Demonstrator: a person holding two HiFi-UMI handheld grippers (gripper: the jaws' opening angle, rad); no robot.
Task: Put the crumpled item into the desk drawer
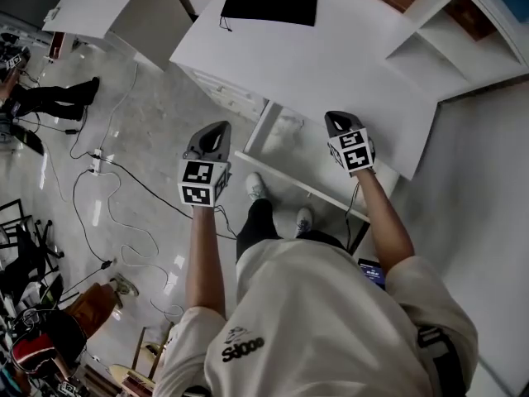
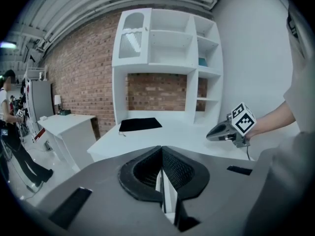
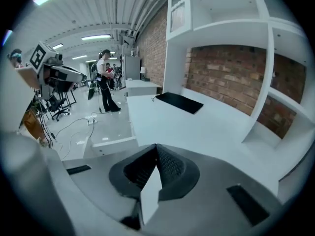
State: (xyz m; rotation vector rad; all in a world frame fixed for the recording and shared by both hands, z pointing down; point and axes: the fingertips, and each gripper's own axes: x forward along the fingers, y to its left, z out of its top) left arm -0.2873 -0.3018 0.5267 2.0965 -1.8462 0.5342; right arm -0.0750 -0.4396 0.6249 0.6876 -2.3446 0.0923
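Note:
A flat black cloth (image 1: 270,2) lies at the far side of the white desk (image 1: 331,64); it also shows in the left gripper view (image 2: 140,124) and the right gripper view (image 3: 178,102). Below the desk's front edge a white drawer (image 1: 289,176) stands pulled out; I cannot make out what is inside. My left gripper (image 1: 216,129) hangs left of the drawer over the floor, jaws shut and empty (image 2: 160,173). My right gripper (image 1: 335,118) is held above the desk's front edge, jaws shut with nothing between them (image 3: 156,166). Each gripper sees the other: the right gripper (image 2: 216,132), the left gripper (image 3: 66,75).
A white shelf unit (image 1: 446,31) rises at the desk's right end, against a brick wall (image 2: 157,90). A second white desk (image 1: 107,2) stands to the left. Cables (image 1: 107,197) trail across the shiny floor. A person (image 3: 106,82) stands farther off, and chairs (image 1: 33,304) crowd the lower left.

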